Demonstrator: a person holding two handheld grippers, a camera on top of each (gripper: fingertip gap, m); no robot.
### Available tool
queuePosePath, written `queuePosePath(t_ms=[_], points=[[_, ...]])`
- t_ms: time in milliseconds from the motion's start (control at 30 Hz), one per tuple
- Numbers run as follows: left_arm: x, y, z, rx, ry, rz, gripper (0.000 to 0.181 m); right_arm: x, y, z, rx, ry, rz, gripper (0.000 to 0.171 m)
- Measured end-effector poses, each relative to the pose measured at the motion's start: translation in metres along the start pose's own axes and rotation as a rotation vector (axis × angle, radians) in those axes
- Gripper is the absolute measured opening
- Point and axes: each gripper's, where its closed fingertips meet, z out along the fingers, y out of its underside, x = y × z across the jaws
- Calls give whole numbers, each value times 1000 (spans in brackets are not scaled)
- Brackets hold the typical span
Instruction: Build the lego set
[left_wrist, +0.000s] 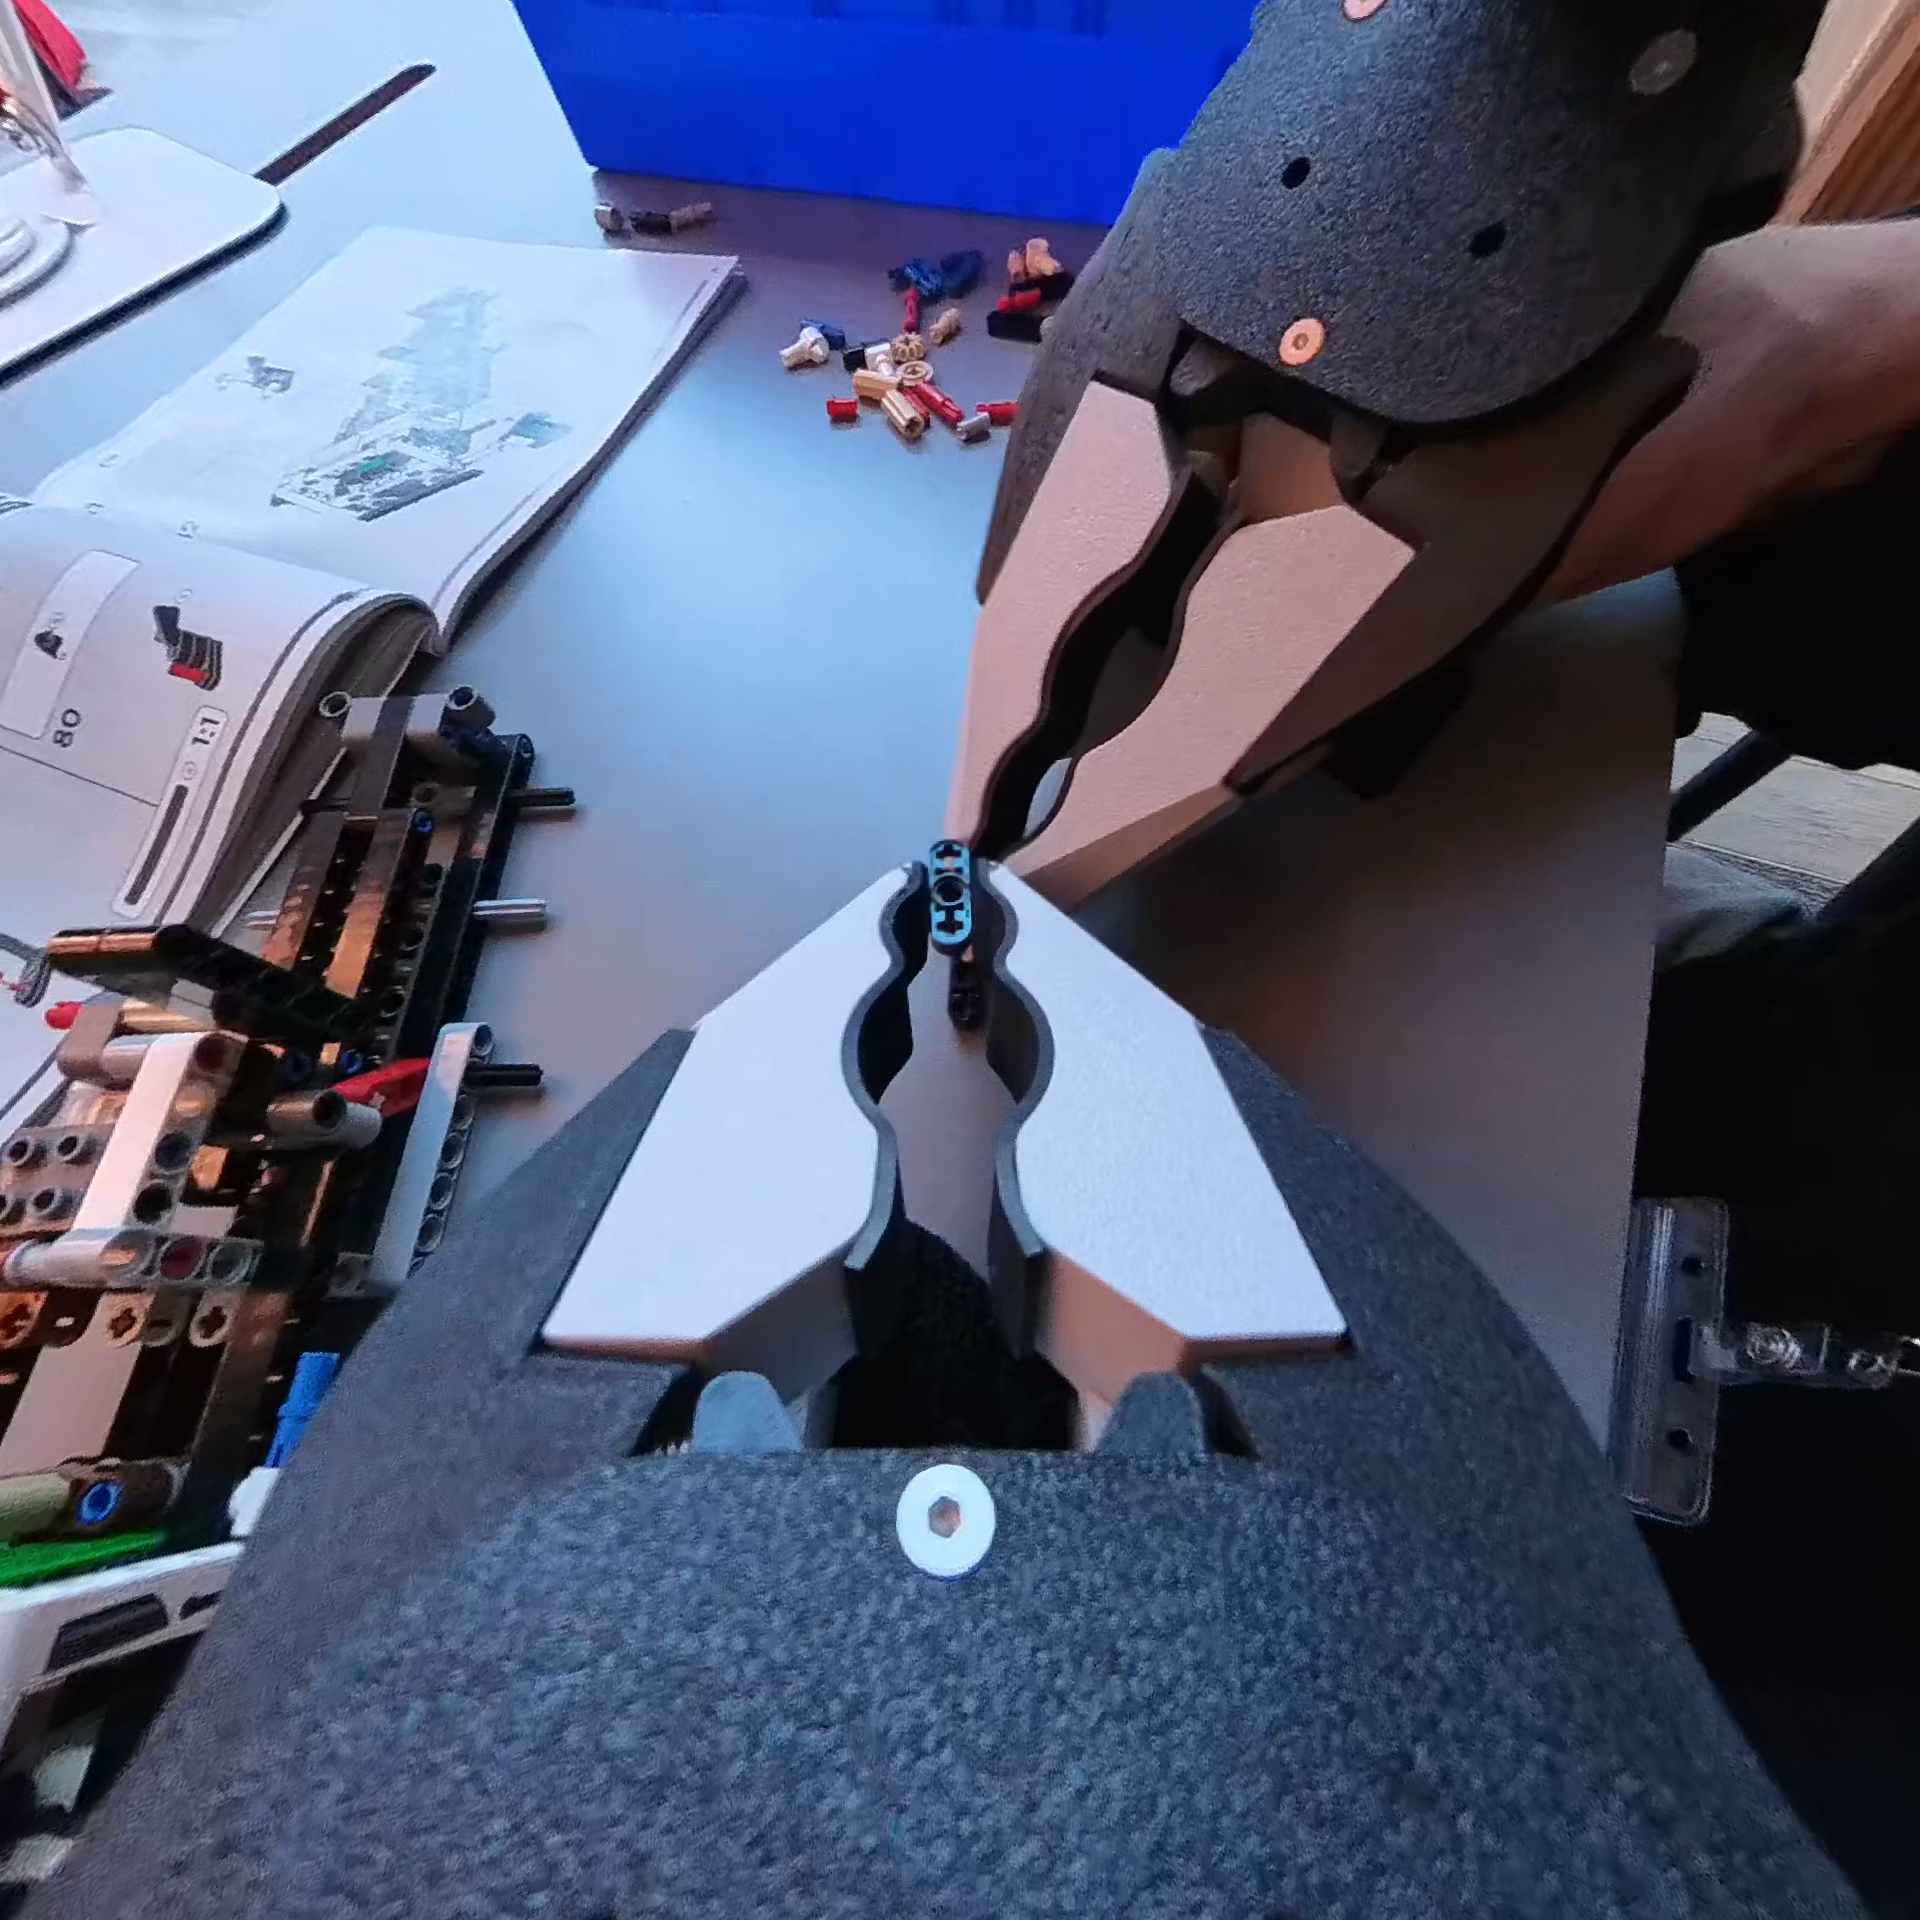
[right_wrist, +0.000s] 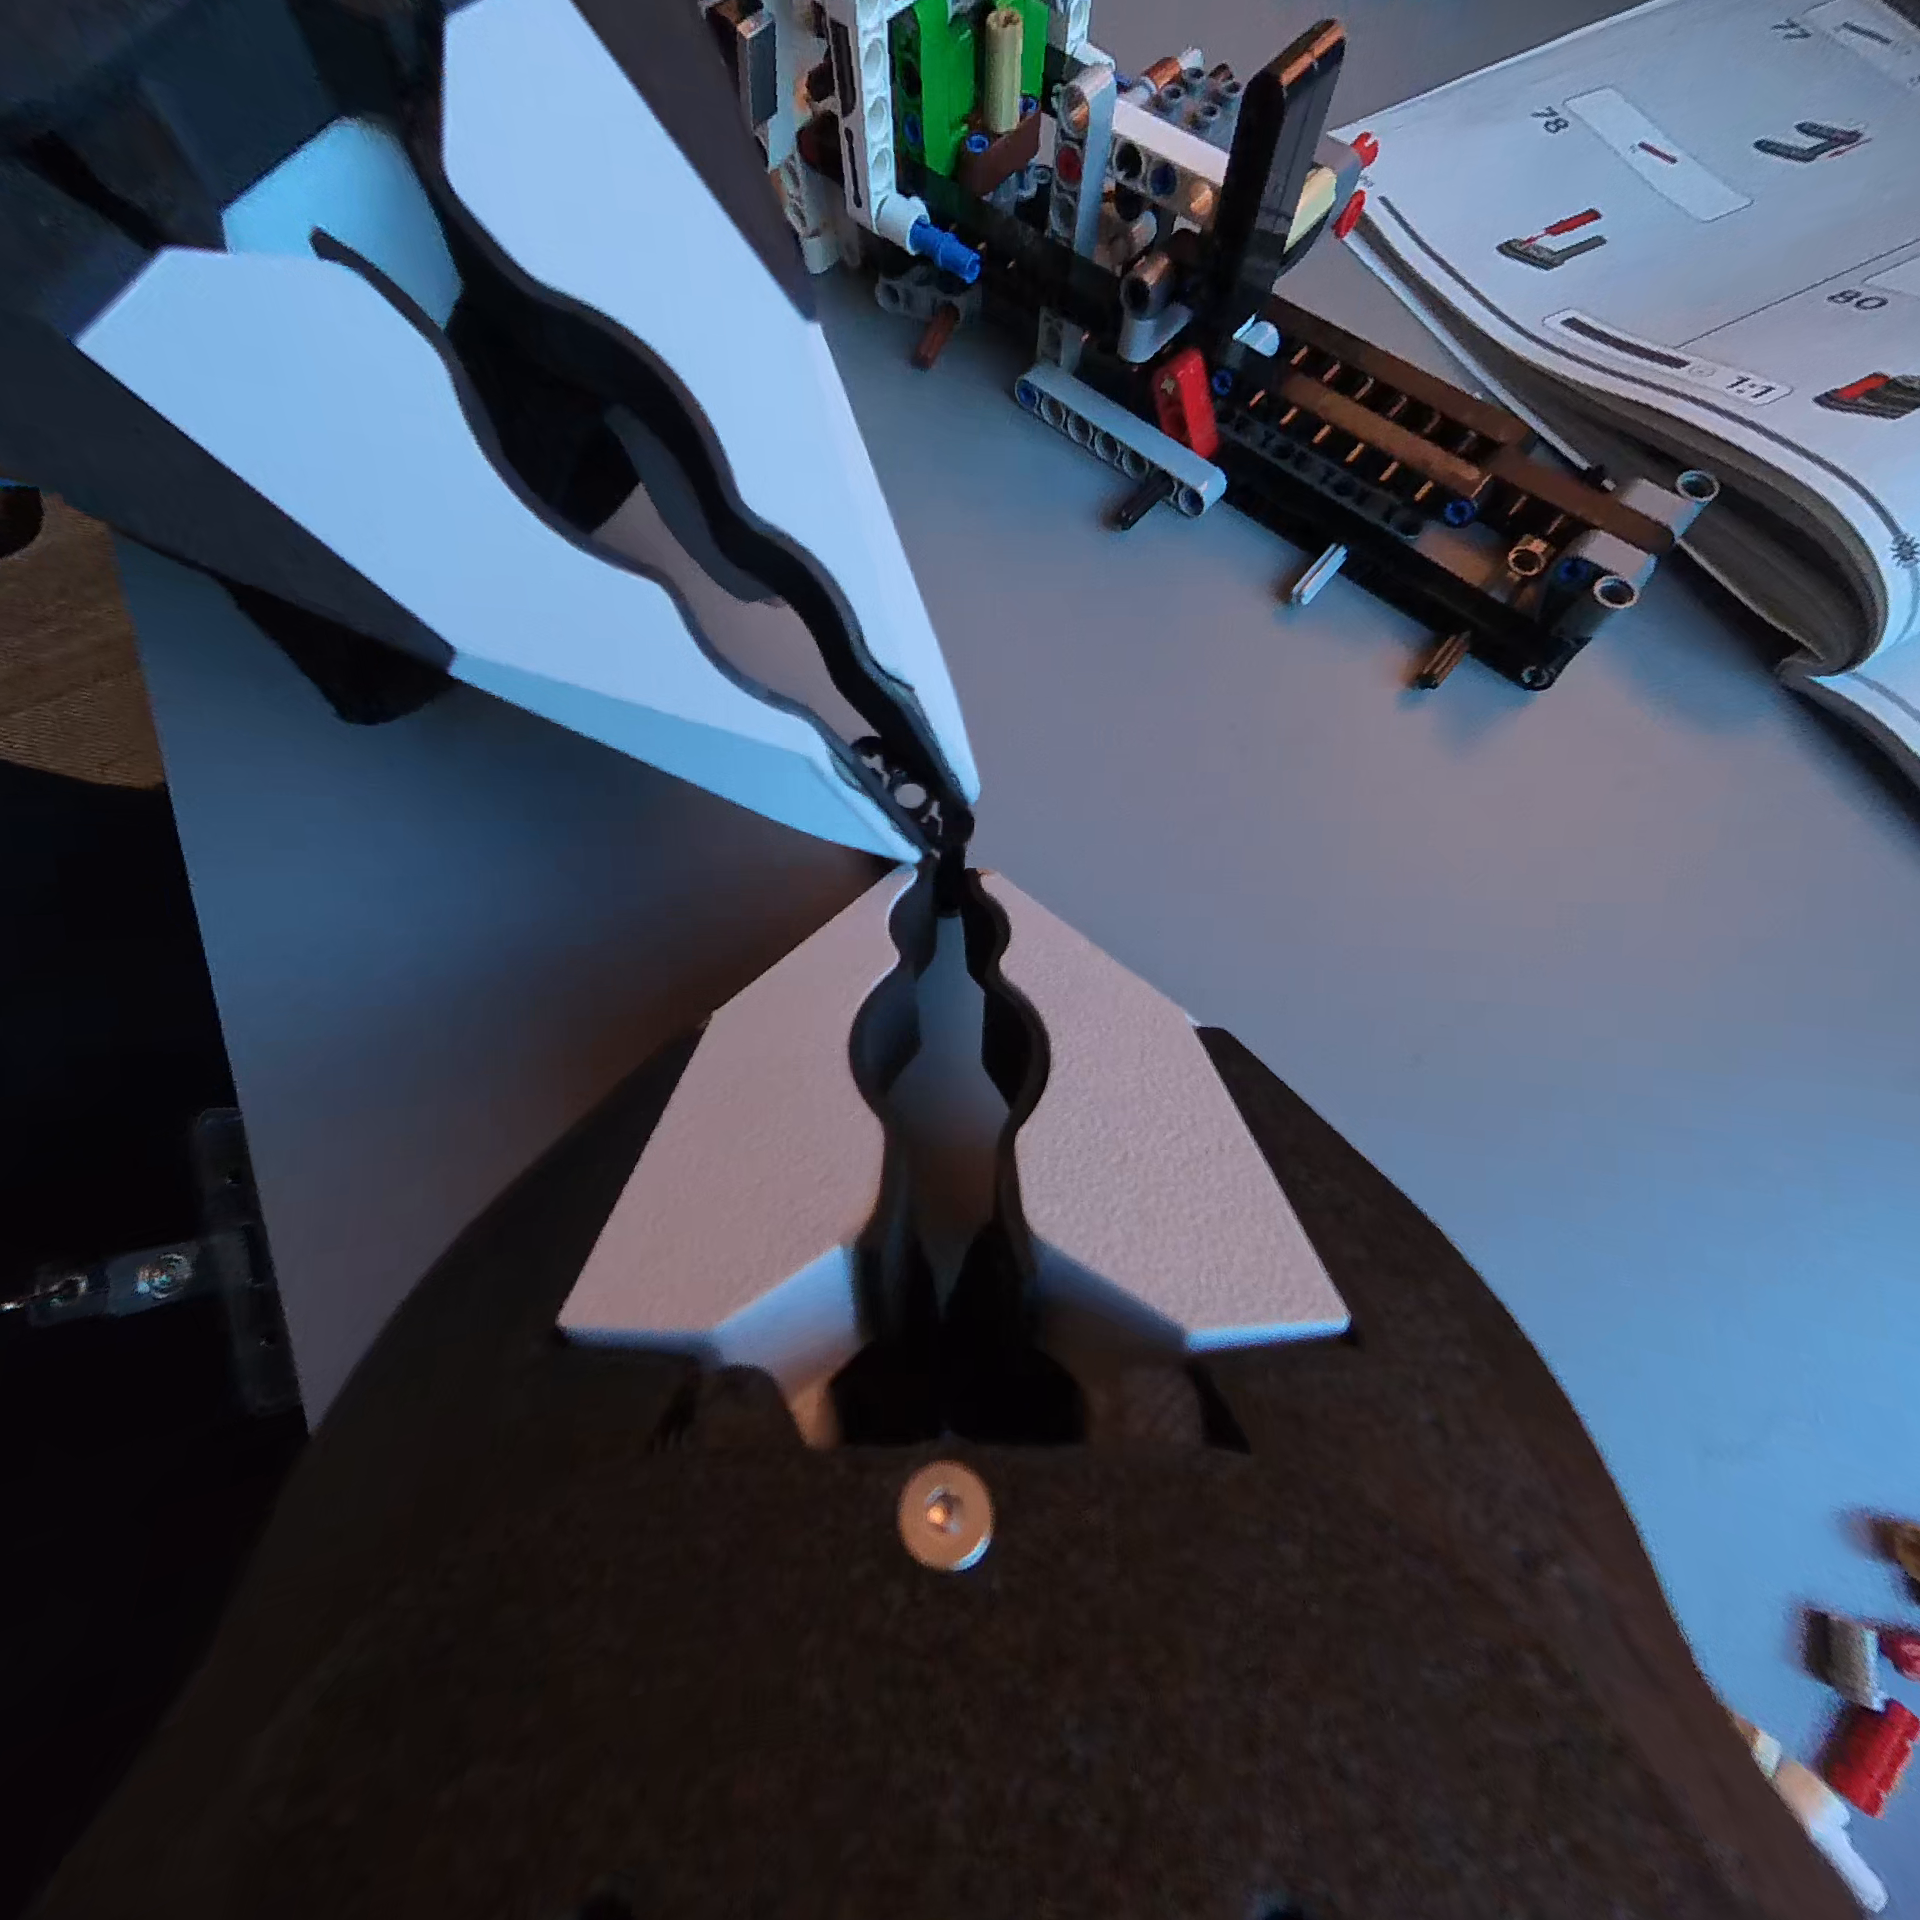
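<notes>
Here my left hand-held gripper (left_wrist: 948, 896) pinches a small black piece (left_wrist: 948, 898) upright so my right hand-held gripper (right_wrist: 943, 891), pinched on a tiny pin (right_wrist: 948, 896), can push in.

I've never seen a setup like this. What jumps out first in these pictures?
Two pointed grippers meet tip to tip above the grey table: the left gripper pinches a small black lego link piece, with the right gripper closed at its tip. Beside them sit the half-built lego model and an open instruction booklet.

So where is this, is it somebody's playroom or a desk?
Probably a desk or work table indoors. An open instruction booklet, a half-built lego model and loose lego pieces lie on the grey tabletop.
</notes>
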Motion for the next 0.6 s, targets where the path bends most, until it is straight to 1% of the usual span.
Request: queuePosePath(t_ms=[400,600], points=[[-1,3,-2,-6,30,-45,7,-2,0,0,-2,-22,11,3],[0,3,-2,-13,65,-74,7,-3,1,0,-2,-7,-23,3]])
